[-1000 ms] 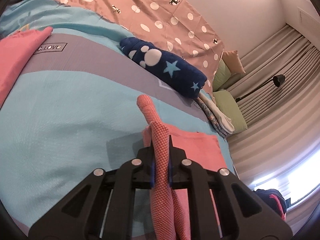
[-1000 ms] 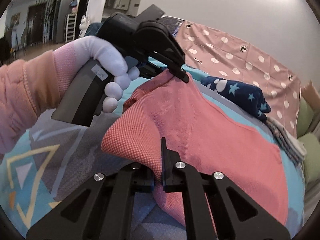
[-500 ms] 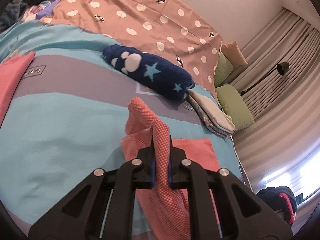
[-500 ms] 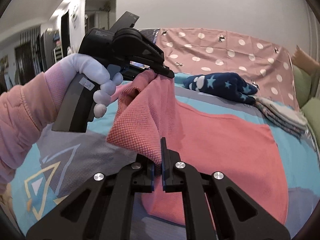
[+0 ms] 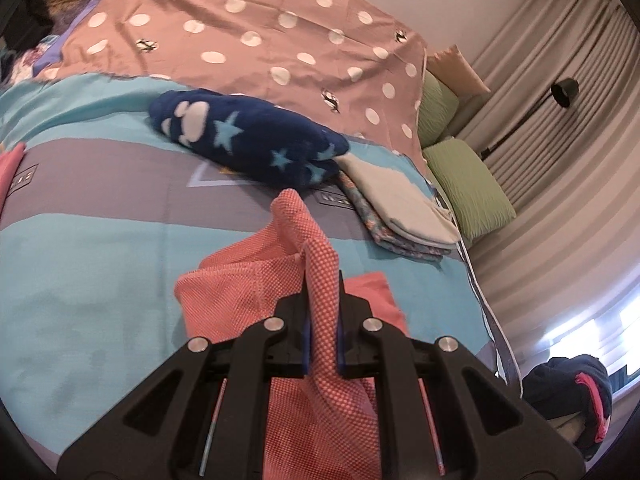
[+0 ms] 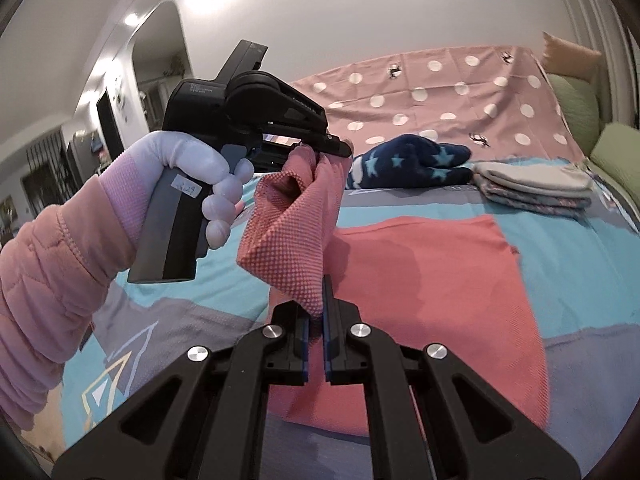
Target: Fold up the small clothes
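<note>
Both grippers are up off the bed point(image 6: 192, 280) now, and each has a corner of the coral-pink waffle-knit cloth point(image 6: 440, 300). The left gripper point(image 5: 322, 320) has its fingers point(image 5: 305, 340) pressed tight on a bunched ridge of the fabric, and the right gripper point(image 6: 317, 320) is pinching a corner the same way. Between the two, the near edge hangs in a loose pouch, lifted clear, while the far part of the cloth lies flat on the blue and grey bedspread.

Here's what matters for the fold: the flat part stretches away ahead of the fingers, toward the dark navy fleece garment with stars point(image 6: 412, 162) and the small folded stack of grey and patterned clothes point(image 6: 536, 188). The lifted edge runs from one gripper across to the other, so I'd judge the fold line lies crosswise, and both hands would carry forward together. From here the left gripper looks slightly farther ahead, closer to the far edge.
</note>
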The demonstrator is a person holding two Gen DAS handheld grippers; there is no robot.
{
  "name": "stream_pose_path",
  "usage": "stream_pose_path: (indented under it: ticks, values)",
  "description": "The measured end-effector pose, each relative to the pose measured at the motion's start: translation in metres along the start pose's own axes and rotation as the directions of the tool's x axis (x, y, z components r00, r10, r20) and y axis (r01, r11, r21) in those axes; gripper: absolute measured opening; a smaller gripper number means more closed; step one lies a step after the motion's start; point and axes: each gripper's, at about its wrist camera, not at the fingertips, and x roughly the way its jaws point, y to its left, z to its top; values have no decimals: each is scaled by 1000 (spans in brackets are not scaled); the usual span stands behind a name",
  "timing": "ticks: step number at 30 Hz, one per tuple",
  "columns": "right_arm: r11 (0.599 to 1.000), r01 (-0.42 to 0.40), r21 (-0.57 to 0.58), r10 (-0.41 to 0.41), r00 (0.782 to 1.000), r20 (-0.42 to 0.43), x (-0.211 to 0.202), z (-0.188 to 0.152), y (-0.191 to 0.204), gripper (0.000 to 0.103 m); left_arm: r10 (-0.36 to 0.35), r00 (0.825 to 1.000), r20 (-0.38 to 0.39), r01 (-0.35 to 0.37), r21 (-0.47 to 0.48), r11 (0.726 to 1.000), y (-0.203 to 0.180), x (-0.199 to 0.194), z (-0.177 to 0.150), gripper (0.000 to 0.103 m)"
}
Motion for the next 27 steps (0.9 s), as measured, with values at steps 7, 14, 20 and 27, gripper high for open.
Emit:
stream_pose_path:
  ticks: [7, 14, 20, 27]
  values:
    - [997, 28, 76, -29, 999, 14, -19, -5, -32, 5, 3, 999, -53, 1, 70, 998, -50, 35, -4, 8]
    - [988, 40, 148, -39, 999, -7, -29, -18, -58, 5, 33, 992, -122, -14, 150, 989, -89, 75, -20, 8]
    - [980, 52, 193, -47, 998, -30, -32, -26, -76, 5, 87, 982, -166, -51, 211, 976, -115, 108, -35, 8]
    - [966, 56, 252, -38, 996, -77, -30, -40, -94, 5, 178, 963, -203, -117, 279, 953, -134, 145, -51, 8]
